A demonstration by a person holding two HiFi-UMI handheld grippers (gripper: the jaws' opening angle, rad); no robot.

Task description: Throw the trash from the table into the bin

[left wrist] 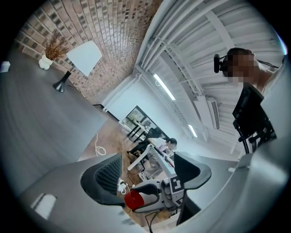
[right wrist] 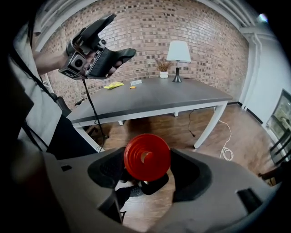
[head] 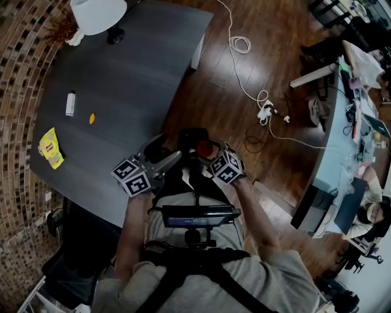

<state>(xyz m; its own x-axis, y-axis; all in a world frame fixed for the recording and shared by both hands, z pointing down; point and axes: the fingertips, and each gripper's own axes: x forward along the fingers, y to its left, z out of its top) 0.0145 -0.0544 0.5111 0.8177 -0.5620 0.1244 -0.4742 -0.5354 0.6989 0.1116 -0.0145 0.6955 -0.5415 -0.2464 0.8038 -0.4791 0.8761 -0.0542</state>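
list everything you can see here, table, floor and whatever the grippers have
table: one, dark grey, left half of the head view
lamp: one, white shade on a black base, far end of the table
vase: one, white with dried stems, beside the lamp
packet: one, yellow, near the table's left edge
small flat item: one, white, on the table beyond the packet
scrap: one, orange, just right of the small flat item
cable: one, white, coiled on the brown wooden floor
desk: one, pale, cluttered, far right
cup: one, red, between the right gripper's jaws
left gripper: one, grey, jaws apart, empty
right gripper: one, grey, closed on the cup
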